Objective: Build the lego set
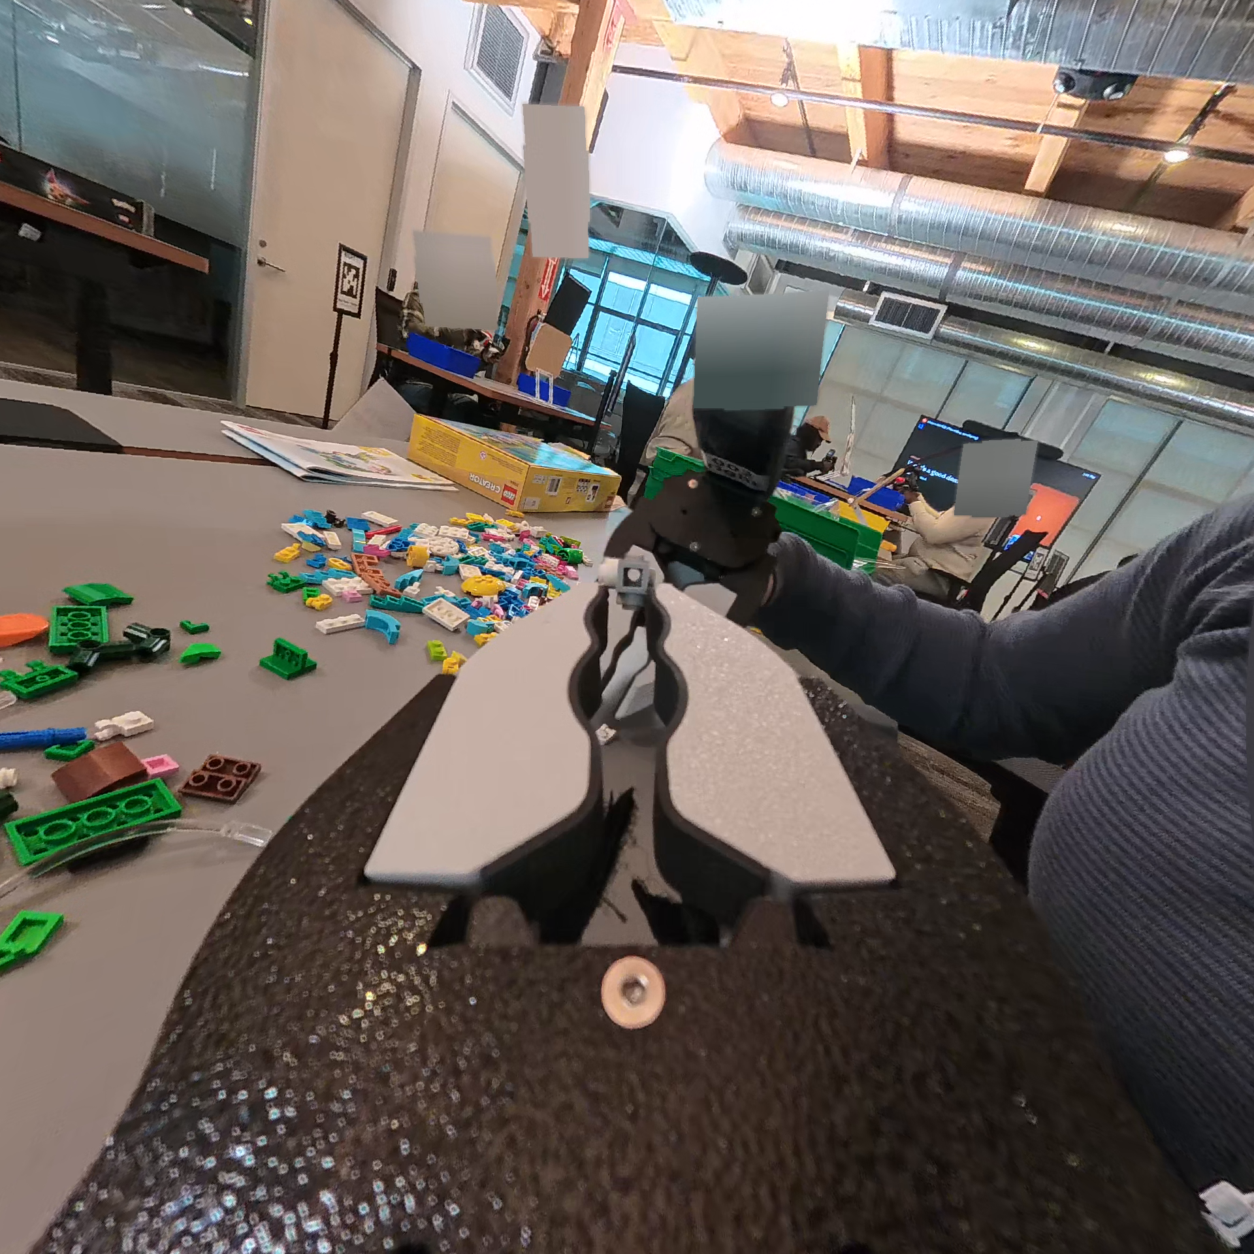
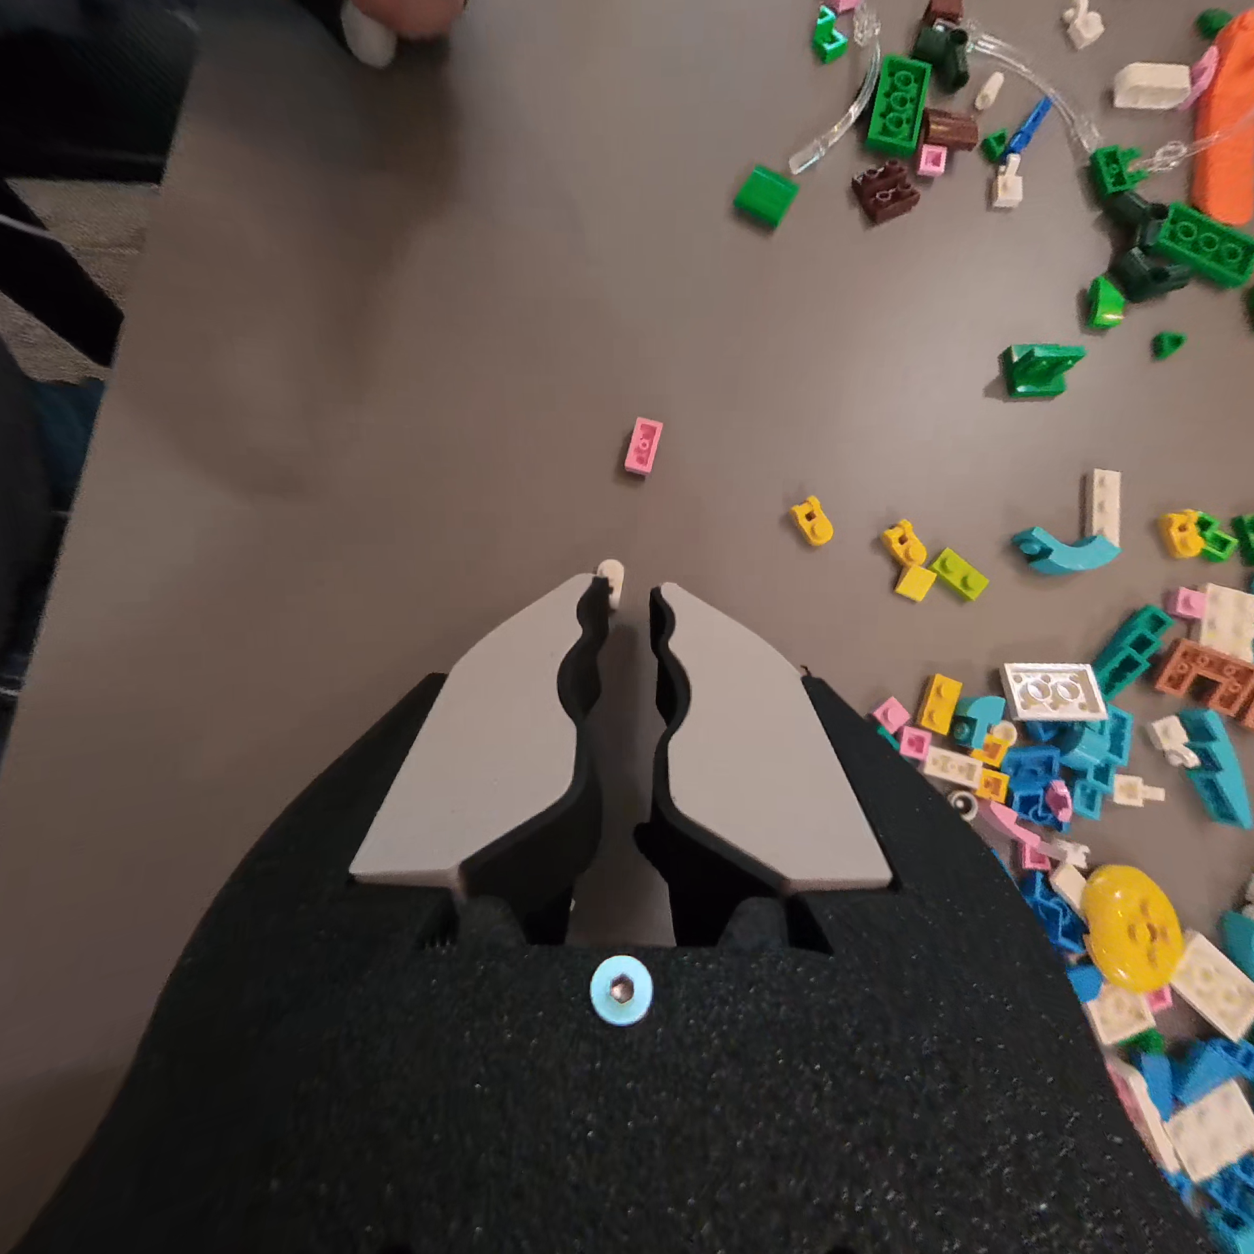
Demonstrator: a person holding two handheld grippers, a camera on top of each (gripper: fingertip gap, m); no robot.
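Observation:
In the left wrist view my left gripper [image 1: 628, 597] is raised above the grey table [image 1: 169, 543] and shut on a small grey lego piece [image 1: 631, 578] at its tips. Just behind it is the black right gripper [image 1: 702, 543], held by an arm in a dark blue sleeve [image 1: 950, 665]. In the right wrist view my right gripper [image 2: 625, 589] points down at the table [image 2: 407, 339] with its fingers a little apart. A small white piece [image 2: 611, 573] sits at the left fingertip; the other finger is clear of it. A pink 1x2 plate [image 2: 643, 444] lies just ahead.
A pile of loose coloured pieces [image 1: 441, 563] [image 2: 1086, 746] lies on the table, with green and brown bricks [image 1: 88, 828] [image 2: 896, 102] nearby. A yellow set box [image 1: 509, 468] and an open instruction booklet [image 1: 339, 458] lie behind. People sit at other tables beyond. My hands' fingertips stand some 15 centimetres from each other. The pink 1x2 plate [image 2: 643, 444] is about 5 centimetres from my right fingertips.

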